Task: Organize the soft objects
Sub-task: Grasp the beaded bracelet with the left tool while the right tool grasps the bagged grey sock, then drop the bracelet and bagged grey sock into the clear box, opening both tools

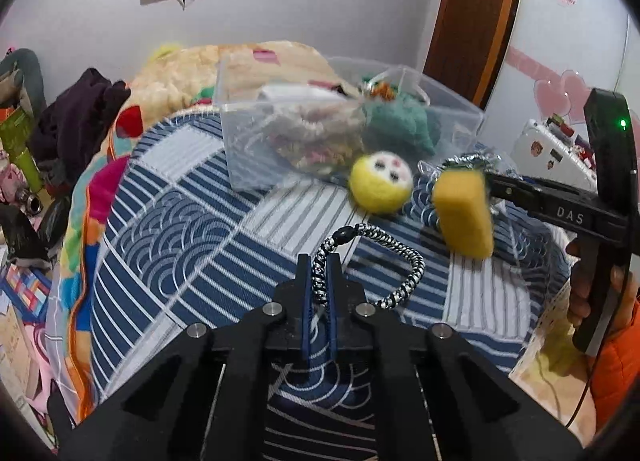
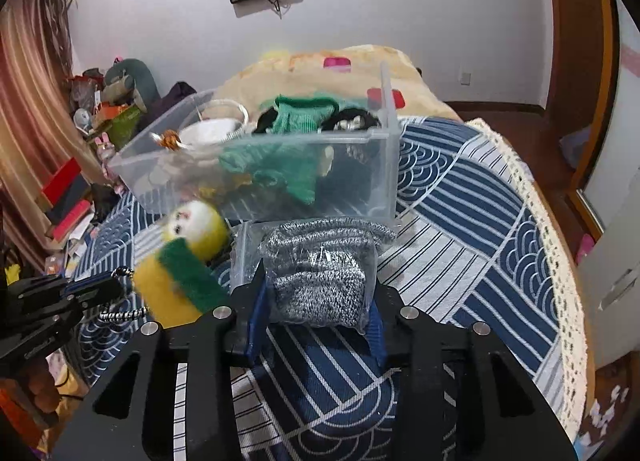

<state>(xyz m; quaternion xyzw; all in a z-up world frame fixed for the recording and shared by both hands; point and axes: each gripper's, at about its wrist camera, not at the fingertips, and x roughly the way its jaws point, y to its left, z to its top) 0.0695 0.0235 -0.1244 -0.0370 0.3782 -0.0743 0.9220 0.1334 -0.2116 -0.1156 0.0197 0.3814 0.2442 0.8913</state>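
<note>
My left gripper (image 1: 320, 261) is shut on a black-and-white braided cord loop (image 1: 384, 257) and holds it over the blue patterned bedspread (image 1: 180, 229). My right gripper (image 2: 316, 281) is shut on a clear bag of grey knitted fabric (image 2: 320, 273); it also shows in the left wrist view (image 1: 484, 177). A yellow sponge with a green pad (image 2: 172, 285) is blurred beside the right gripper, apparently in mid-air; it also shows in the left wrist view (image 1: 464, 213). A yellow felt ball with a white face (image 1: 380, 183) lies in front of the clear plastic bin (image 2: 384, 133) of soft items.
A green knitted piece (image 2: 296, 117) and black items lie in the bin. A beige blanket (image 1: 192, 69) is heaped behind it. Clutter stands off the bed's left side (image 1: 24, 165). The bed's lace edge (image 2: 560, 261) runs along the right.
</note>
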